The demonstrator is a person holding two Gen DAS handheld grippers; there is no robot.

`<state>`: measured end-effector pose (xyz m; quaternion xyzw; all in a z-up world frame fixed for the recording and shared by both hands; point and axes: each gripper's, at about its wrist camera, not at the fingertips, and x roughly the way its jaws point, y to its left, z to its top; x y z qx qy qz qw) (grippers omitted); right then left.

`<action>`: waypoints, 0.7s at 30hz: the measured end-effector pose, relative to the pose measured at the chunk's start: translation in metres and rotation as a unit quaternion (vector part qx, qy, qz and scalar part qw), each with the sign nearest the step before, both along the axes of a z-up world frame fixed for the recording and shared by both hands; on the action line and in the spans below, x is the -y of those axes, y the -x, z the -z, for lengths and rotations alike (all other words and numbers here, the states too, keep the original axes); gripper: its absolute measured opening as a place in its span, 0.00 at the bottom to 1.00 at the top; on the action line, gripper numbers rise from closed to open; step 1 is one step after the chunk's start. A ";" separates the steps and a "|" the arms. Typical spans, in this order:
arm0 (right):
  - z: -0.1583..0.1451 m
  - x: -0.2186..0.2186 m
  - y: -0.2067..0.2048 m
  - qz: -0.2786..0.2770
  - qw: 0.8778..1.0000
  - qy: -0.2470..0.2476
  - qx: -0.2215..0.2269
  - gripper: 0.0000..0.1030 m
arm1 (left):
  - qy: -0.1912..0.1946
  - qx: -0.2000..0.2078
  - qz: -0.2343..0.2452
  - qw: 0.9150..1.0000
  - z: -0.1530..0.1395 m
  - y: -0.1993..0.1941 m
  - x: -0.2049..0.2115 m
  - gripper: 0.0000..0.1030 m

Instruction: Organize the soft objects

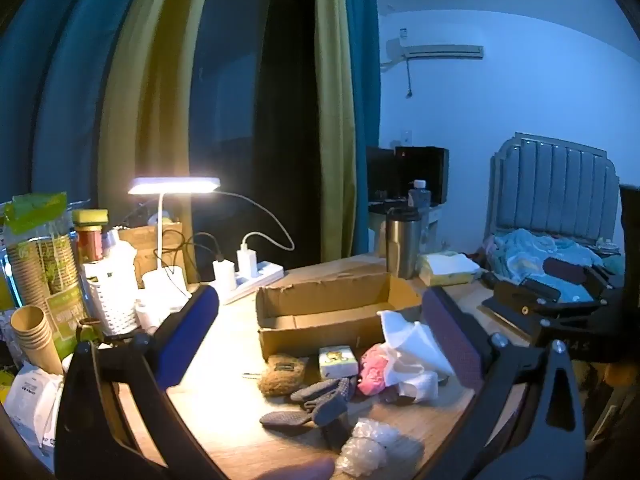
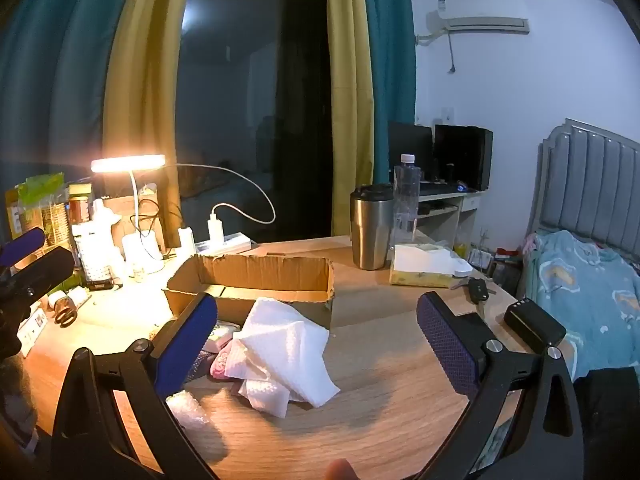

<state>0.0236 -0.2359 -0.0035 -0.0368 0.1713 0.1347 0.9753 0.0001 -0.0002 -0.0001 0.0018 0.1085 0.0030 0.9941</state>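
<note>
White cloth (image 2: 280,356) hides most of pink item (image 2: 220,366).

Two handheld grippers, matching build

Left gripper (image 1: 320,312) and right gripper (image 2: 316,316): black angular frames, each finger faced with a blue-purple textured pad (image 2: 448,344); round silver screws (image 2: 493,345) at the finger joints; faint lettering on one black arm, unreadable. Bare fingertip (image 1: 296,470) skin at lower edge.
</note>
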 end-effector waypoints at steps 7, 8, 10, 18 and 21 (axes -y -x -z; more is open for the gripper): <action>0.000 -0.002 0.001 -0.001 1.000 0.011 0.005 0.99 | 0.023 -0.005 -0.007 1.000 0.000 0.003 -0.008 1.00; 0.000 -0.002 0.001 -0.002 1.000 0.012 0.005 0.99 | 0.022 -0.005 -0.006 1.000 0.001 0.005 -0.007 1.00; 0.001 -0.004 0.000 -0.003 1.000 0.011 0.004 0.99 | 0.026 -0.011 -0.003 1.000 0.002 0.003 -0.010 1.00; 0.003 0.001 0.001 -0.008 1.000 0.012 0.003 0.99 | 0.037 -0.013 0.008 0.999 0.010 -0.001 -0.015 1.00; 0.001 -0.002 0.001 -0.004 1.000 0.013 0.002 0.99 | 0.036 -0.014 0.008 0.999 0.011 -0.001 -0.014 1.00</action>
